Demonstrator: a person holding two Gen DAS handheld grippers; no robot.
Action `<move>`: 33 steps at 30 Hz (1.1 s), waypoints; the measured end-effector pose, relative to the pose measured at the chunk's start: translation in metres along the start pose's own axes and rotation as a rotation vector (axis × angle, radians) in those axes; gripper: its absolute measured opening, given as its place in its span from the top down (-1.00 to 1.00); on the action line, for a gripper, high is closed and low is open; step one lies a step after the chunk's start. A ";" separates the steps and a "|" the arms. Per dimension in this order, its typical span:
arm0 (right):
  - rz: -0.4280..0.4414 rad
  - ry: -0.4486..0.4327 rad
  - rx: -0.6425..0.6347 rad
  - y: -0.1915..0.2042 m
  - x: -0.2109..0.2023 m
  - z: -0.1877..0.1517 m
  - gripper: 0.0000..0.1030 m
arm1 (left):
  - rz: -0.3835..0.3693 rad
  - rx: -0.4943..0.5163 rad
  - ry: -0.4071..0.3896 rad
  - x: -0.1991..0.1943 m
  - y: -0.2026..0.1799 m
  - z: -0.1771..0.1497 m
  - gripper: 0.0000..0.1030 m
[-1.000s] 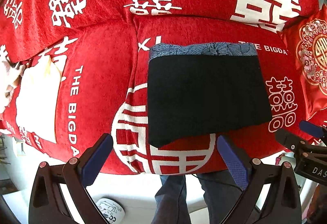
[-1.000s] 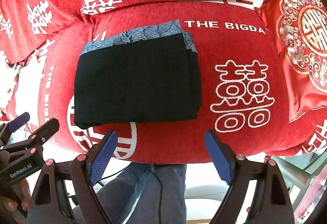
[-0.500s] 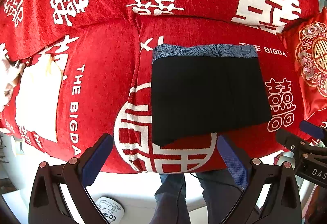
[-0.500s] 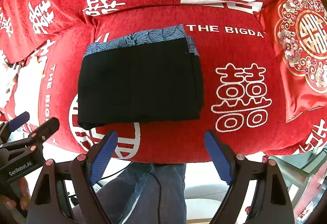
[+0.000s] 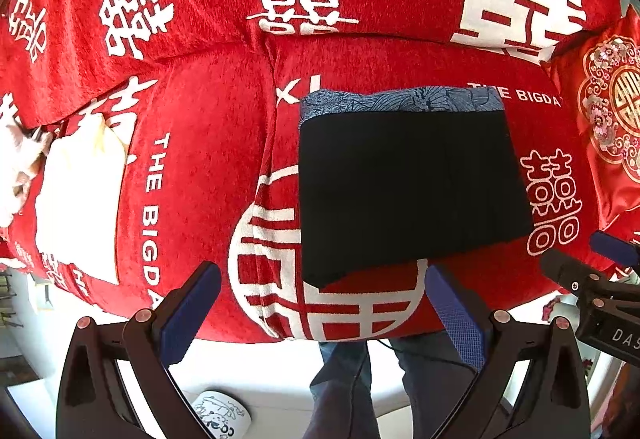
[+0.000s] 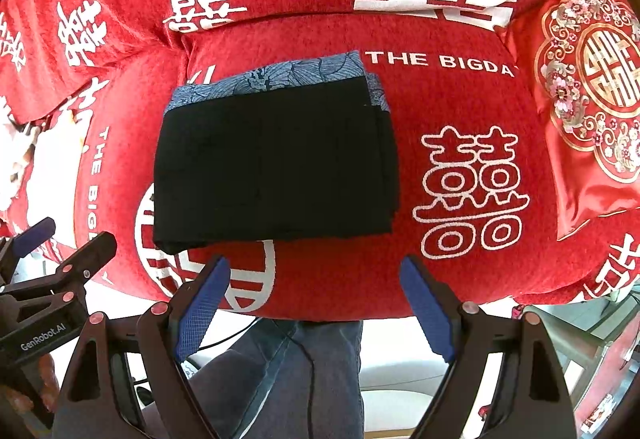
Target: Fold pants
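The black pants (image 6: 276,167) lay folded into a neat block on the red sofa seat (image 6: 460,111), with a blue patterned strip (image 6: 272,77) showing along the far edge. The left gripper (image 5: 320,303) and the right gripper (image 6: 314,297) both hung near the front of the seat, fingers wide apart and holding nothing. The folding looked about done to me, so the good thing was just to keep clear and not bump the pile, or only pat flat the near left corner (image 5: 320,279), which stuck out a little.

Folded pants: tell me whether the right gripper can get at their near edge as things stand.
Probably yes. The right gripper is open and empty, and only bare red sofa cover lies between its fingertips and the folded pants.
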State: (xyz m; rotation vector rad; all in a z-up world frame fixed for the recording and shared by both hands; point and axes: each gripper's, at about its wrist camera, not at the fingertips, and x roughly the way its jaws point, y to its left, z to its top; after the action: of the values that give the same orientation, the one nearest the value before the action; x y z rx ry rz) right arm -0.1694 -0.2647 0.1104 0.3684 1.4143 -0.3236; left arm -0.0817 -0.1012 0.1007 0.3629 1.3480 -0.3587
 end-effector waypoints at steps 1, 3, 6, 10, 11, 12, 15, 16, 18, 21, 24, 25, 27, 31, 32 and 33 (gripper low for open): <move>0.000 -0.001 -0.001 0.000 0.000 0.000 -0.73 | 0.000 -0.001 -0.001 0.000 0.000 0.000 -0.99; -0.003 -0.001 -0.005 0.001 -0.001 0.000 -0.73 | 0.002 0.002 -0.005 -0.001 0.000 0.000 -0.99; -0.010 -0.002 -0.009 0.001 -0.001 0.000 -0.73 | 0.000 0.007 -0.007 -0.002 -0.001 0.000 -0.98; -0.024 -0.006 -0.013 0.003 -0.001 -0.001 -0.73 | -0.003 0.010 -0.003 -0.001 -0.002 -0.001 -0.99; -0.023 -0.006 -0.012 0.003 -0.001 -0.001 -0.73 | -0.001 0.011 -0.001 -0.001 -0.002 -0.002 -0.98; -0.023 -0.006 -0.013 0.003 -0.001 -0.001 -0.73 | -0.001 0.011 -0.001 -0.001 -0.002 -0.002 -0.98; -0.022 -0.005 -0.013 0.003 -0.001 -0.001 -0.73 | -0.002 0.011 0.000 -0.001 -0.002 -0.003 -0.98; -0.022 -0.005 -0.014 0.003 -0.001 -0.001 -0.73 | -0.001 0.011 0.000 -0.001 -0.001 -0.003 -0.98; -0.023 -0.005 -0.016 0.003 -0.001 -0.002 -0.73 | -0.001 0.011 0.000 -0.001 -0.001 -0.003 -0.98; -0.024 -0.004 -0.013 0.003 -0.001 -0.002 -0.73 | -0.002 0.013 0.001 -0.001 -0.001 -0.003 -0.98; -0.025 -0.005 -0.013 0.003 0.000 -0.002 -0.73 | -0.003 0.012 0.001 0.000 -0.001 -0.003 -0.98; -0.026 -0.005 -0.014 0.003 0.000 -0.002 -0.73 | -0.003 0.011 0.002 0.000 -0.001 -0.003 -0.98; -0.026 -0.005 -0.013 0.003 0.000 -0.001 -0.73 | -0.001 0.009 0.004 0.001 -0.002 -0.004 -0.98; -0.025 -0.003 -0.015 0.003 0.000 -0.001 -0.73 | -0.005 0.004 0.006 0.001 -0.003 -0.005 -0.98; -0.025 -0.002 -0.017 0.003 0.000 -0.001 -0.73 | -0.005 0.003 0.006 0.002 -0.003 -0.005 -0.98; -0.025 -0.001 -0.019 0.003 0.001 -0.001 -0.73 | -0.005 0.002 0.006 0.002 -0.002 -0.005 -0.98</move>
State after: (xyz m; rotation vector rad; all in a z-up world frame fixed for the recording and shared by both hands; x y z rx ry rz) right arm -0.1692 -0.2614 0.1096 0.3352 1.4213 -0.3304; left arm -0.0866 -0.1013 0.0981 0.3626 1.3542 -0.3633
